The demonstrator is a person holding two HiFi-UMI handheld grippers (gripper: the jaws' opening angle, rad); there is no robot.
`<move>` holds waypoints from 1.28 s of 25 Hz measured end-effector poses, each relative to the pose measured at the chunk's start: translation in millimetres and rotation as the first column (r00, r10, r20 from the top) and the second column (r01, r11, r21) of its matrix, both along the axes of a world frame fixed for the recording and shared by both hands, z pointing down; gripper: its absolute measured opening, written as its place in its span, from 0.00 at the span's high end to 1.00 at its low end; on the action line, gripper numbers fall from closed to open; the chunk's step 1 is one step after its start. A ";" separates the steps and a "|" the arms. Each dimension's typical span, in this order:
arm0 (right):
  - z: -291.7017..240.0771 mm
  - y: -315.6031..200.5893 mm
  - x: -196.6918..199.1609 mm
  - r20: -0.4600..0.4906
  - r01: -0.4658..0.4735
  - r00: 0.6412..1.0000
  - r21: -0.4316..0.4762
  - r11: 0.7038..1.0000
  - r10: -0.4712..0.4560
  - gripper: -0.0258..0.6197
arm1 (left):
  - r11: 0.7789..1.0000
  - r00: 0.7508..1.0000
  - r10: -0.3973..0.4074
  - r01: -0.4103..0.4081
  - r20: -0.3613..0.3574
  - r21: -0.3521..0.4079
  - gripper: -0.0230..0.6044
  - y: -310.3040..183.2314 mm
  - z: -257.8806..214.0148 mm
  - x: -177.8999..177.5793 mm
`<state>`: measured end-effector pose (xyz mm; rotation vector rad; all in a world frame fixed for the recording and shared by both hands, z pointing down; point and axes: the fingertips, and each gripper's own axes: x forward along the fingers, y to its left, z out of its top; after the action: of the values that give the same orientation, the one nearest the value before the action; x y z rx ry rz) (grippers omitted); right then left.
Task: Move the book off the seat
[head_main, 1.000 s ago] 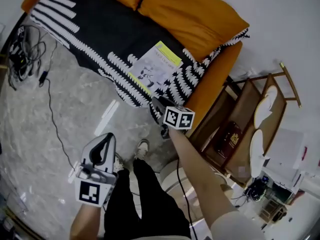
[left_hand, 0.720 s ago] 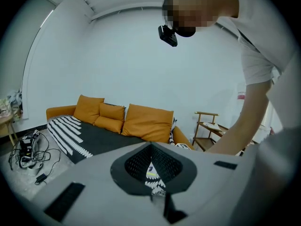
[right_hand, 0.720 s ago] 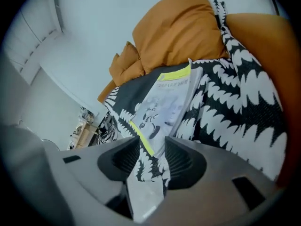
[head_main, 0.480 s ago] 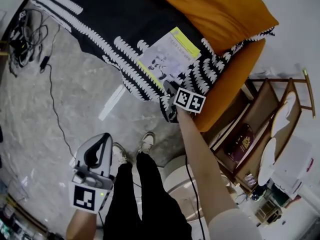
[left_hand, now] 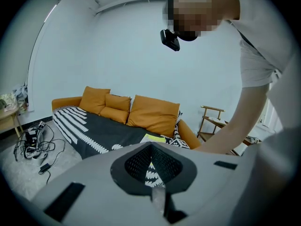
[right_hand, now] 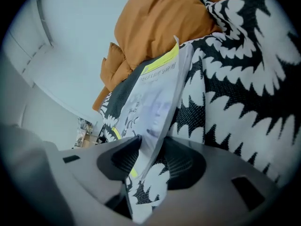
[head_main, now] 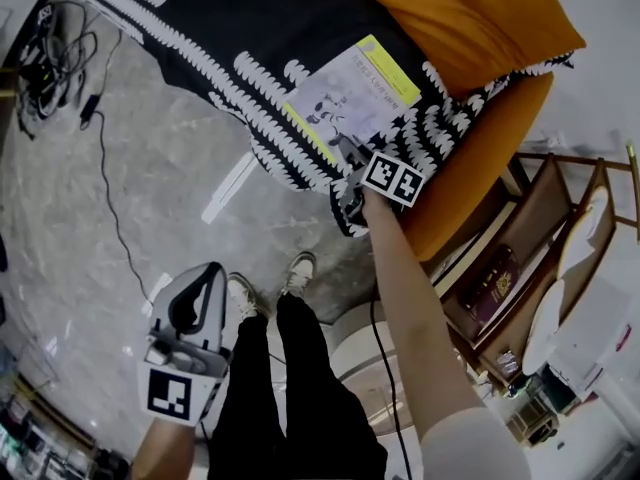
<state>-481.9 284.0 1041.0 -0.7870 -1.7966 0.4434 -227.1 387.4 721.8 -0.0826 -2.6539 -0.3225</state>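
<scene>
A thin book (head_main: pixel 352 93) with a white cover and a yellow band lies on the black-and-white blanket (head_main: pixel 220 28) over the orange sofa seat. My right gripper (head_main: pixel 348 160) is at the book's near corner. In the right gripper view the book's (right_hand: pixel 150 98) edge stands between the jaws of the right gripper (right_hand: pixel 149 157). They have just been closing a little, and a gap still shows beside the page. My left gripper (head_main: pixel 205 273) hangs low over the floor, well short of the sofa, shut and empty. In the left gripper view the left gripper (left_hand: pixel 151 147) points toward the book (left_hand: pixel 155 138).
Orange cushions (head_main: pixel 470 18) line the sofa back, and its arm (head_main: pixel 470 178) is right of the book. A wooden rack (head_main: pixel 540 258) with a dark red book (head_main: pixel 497 286) stands at the right. Cables (head_main: pixel 50 78) lie on the marble floor at the left. The person's shoes (head_main: pixel 300 268) are below the sofa edge.
My right gripper has moved from in front of the sofa edge up to the book's near corner. The left gripper has sunk a little. The book lies where it was.
</scene>
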 end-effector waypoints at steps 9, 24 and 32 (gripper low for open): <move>-50.3 2.7 -2.5 -0.019 -0.103 0.995 -0.189 0.977 0.101 0.72 | 1.000 1.000 -0.017 0.017 -0.006 0.008 0.94 -3.0 -6.0 2.0; -7.7 31.2 -11.0 -0.171 -0.128 0.979 -0.116 0.985 0.107 0.63 | 0.997 0.997 -0.068 0.069 -0.041 0.025 0.94 -1.5 16.7 22.9; -48.5 59.8 -37.6 -0.169 -0.251 0.963 -0.297 0.921 0.208 0.63 | 0.995 0.994 -0.091 0.093 -0.052 0.033 0.94 -0.7 20.7 37.9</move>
<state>-519.6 343.9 992.5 -0.7446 -1.7182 0.9378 -189.2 386.7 742.6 -0.1998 -2.5988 -0.3922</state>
